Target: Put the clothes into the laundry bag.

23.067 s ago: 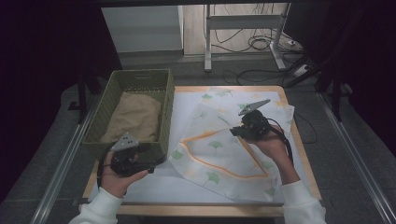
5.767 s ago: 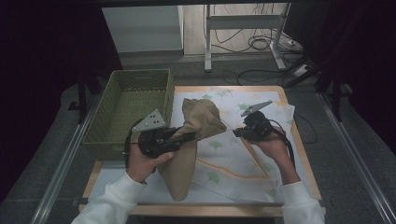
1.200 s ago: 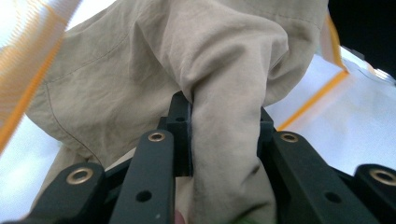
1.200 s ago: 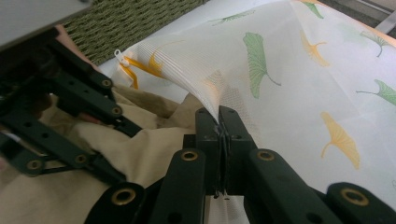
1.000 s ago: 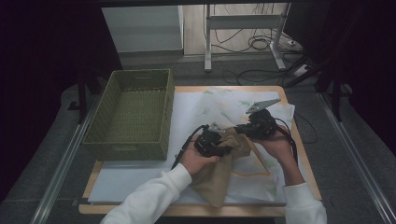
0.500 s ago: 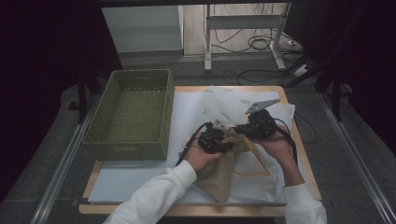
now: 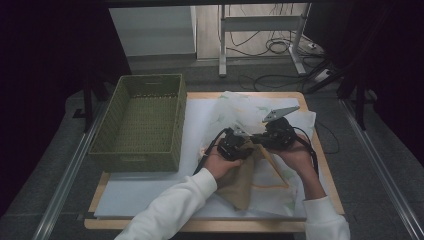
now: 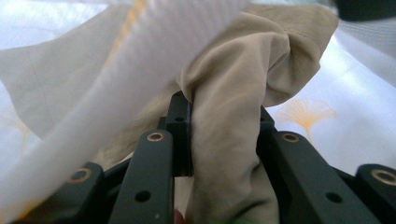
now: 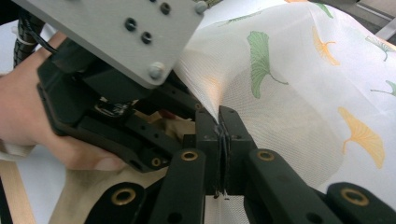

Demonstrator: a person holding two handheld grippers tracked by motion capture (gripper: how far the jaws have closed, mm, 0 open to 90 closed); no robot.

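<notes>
We're at the centre of the high view, our left gripper (image 7: 239,146) clenched on a bunched fold of the tan garment (image 8: 233,140), while our right gripper (image 7: 272,137) pinches the mouth edge of the white leaf-print mesh bag (image 9: 299,93), jaws fully closed on the fabric. The garment sits just at the bag's opening, trailing down toward the lower middle of the frame, and the green basket (image 7: 137,122) stands empty at the left. To do this well, we'd lift the bag's lip high and taut, drive the garment deep inside, and only then release.
</notes>
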